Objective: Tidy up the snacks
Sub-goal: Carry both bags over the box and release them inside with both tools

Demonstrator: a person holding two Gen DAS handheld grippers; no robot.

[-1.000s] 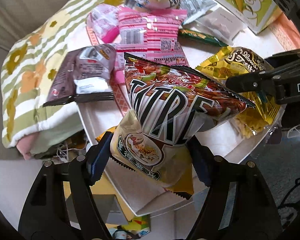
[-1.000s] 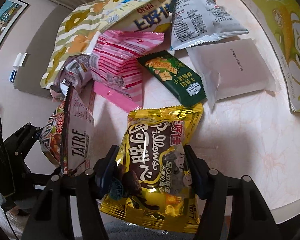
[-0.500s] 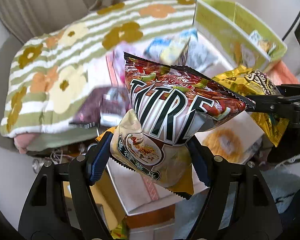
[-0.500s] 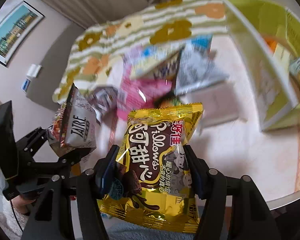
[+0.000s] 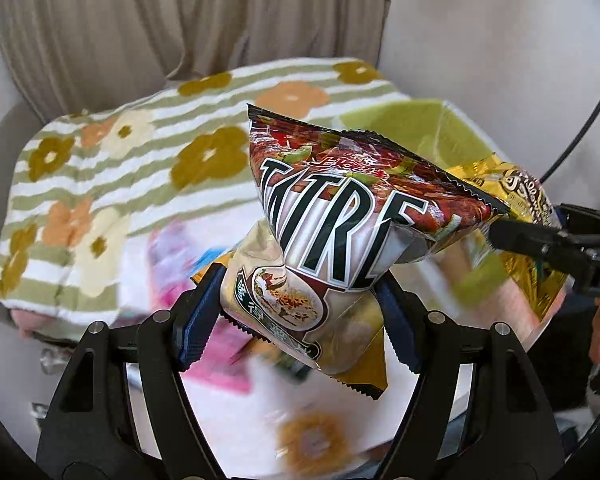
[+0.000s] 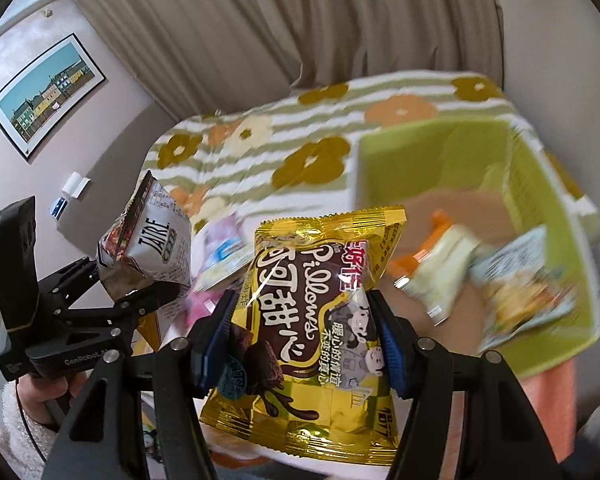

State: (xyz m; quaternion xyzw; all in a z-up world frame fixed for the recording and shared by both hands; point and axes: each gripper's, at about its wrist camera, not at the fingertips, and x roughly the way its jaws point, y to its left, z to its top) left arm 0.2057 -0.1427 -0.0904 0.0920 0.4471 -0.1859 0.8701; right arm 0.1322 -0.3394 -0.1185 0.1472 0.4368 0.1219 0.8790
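My left gripper (image 5: 300, 320) is shut on a brown and white TATRE snack bag (image 5: 340, 232) and holds it in the air above the table. The same bag (image 6: 152, 240) shows at the left of the right wrist view, held by the left gripper (image 6: 132, 300). My right gripper (image 6: 308, 332) is shut on a gold Pillows chocolate snack bag (image 6: 312, 320), also lifted. That gold bag (image 5: 532, 216) shows at the right of the left wrist view. A green bin (image 6: 548, 208) with several snack packs inside stands ahead on the right.
A white table (image 5: 236, 420) carries blurred pink and blue snack packs (image 5: 204, 280). A striped floral blanket (image 5: 120, 184) lies behind it, with beige curtains (image 6: 340, 32) beyond. A framed picture (image 6: 44, 92) hangs on the left wall.
Both grippers have risen and tilted up with their bags. The table snacks have dropped low in view, and the green bin has come closer in the right wrist view.
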